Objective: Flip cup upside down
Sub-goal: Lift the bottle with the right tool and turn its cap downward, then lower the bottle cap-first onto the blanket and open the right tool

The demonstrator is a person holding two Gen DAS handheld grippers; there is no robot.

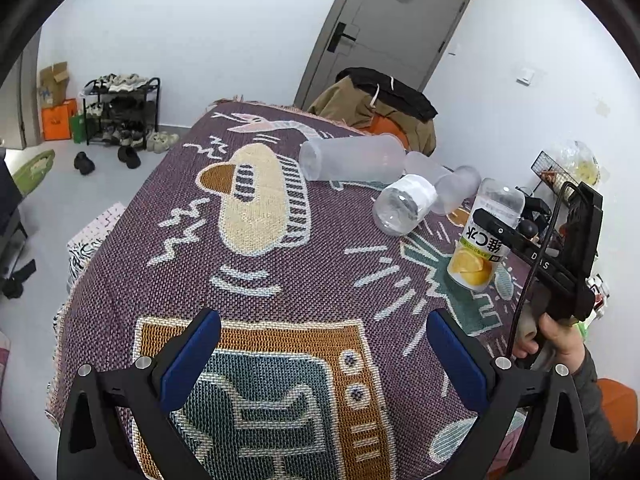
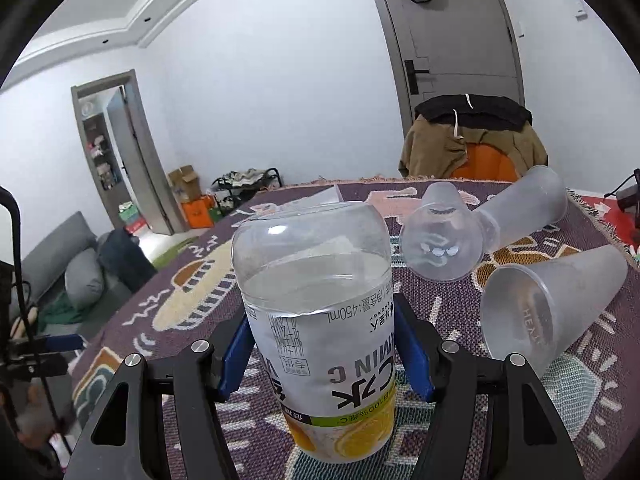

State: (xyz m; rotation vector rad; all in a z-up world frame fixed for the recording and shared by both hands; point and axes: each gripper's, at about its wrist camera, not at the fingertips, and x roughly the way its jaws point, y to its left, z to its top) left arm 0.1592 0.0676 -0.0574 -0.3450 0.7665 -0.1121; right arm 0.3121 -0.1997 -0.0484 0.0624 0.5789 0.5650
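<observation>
Patterned woven cloth (image 1: 256, 280) covers the table; a grey door (image 2: 460, 60) stands behind it, a chair draped with a jacket (image 2: 472, 140) at the far edge.

Right gripper (image 2: 324, 354): my blue pads (image 2: 236, 352) sit against both sides of the cup (image 2: 320, 320), a cut-down clear bottle with a lemon label. Its print reads upside down, its rounded closed end is up, and its labelled end is down at the cloth. From the wrist view I cannot quite tell whether the rim touches the cloth or hangs just above it. In the left view the cup (image 1: 486, 236) stands tilted, pinched by the black right gripper (image 1: 494, 226), with a hand (image 1: 556, 340) on the grip.

Left gripper (image 1: 324, 344): fingers spread wide, nothing between them, hovering over the near part of the cloth, well apart from the cup.

Beyond the cup lie several frosted cups (image 2: 548, 304) on their sides, and a clear bottle piece (image 1: 404, 204) with a white label lies just beside them.
</observation>
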